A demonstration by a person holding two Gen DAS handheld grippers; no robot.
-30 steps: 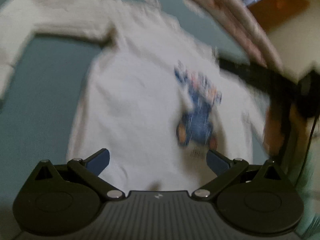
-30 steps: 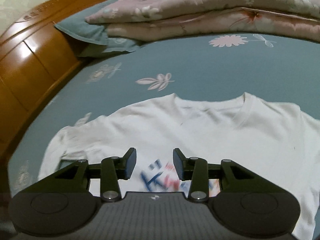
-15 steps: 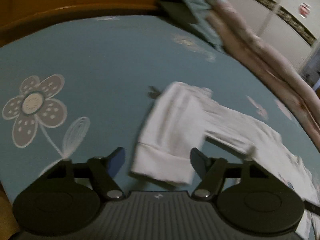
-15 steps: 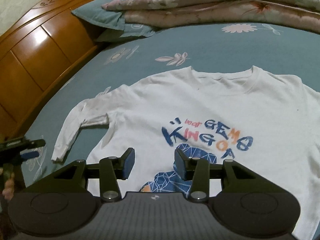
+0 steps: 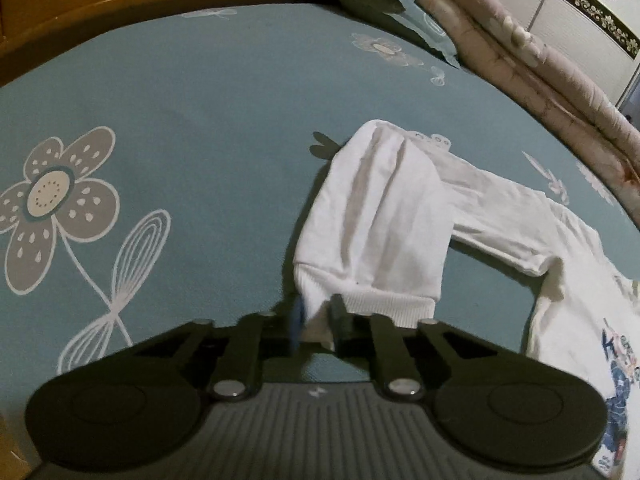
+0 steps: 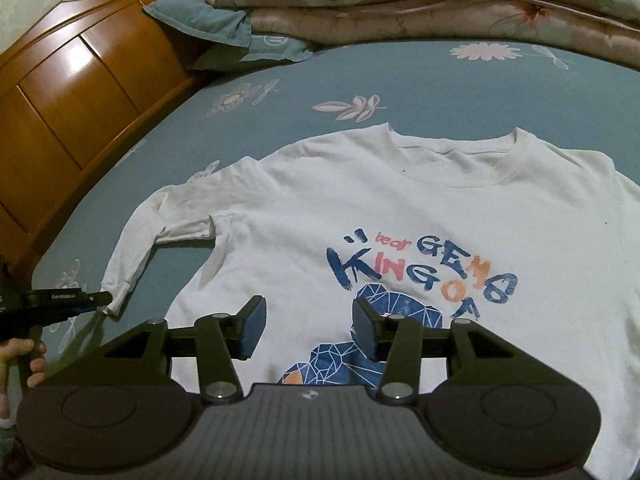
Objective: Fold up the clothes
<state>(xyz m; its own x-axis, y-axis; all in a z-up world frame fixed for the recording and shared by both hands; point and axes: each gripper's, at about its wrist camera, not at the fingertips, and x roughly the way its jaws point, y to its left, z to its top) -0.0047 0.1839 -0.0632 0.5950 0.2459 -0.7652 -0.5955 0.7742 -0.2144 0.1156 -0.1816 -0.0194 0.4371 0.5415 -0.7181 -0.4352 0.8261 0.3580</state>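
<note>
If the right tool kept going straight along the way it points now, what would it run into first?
Most likely the white sweatshirt itself: the right tool hangs open over its printed chest, aimed toward the collar. How high it sits above the cloth is unclear, so it might skim over toward the folded quilt.

Left gripper (image 5: 314, 322) is closed down on the sleeve cuff (image 5: 384, 308). Right gripper (image 6: 308, 330) is held level, jaws parted, gripping nothing.
</note>
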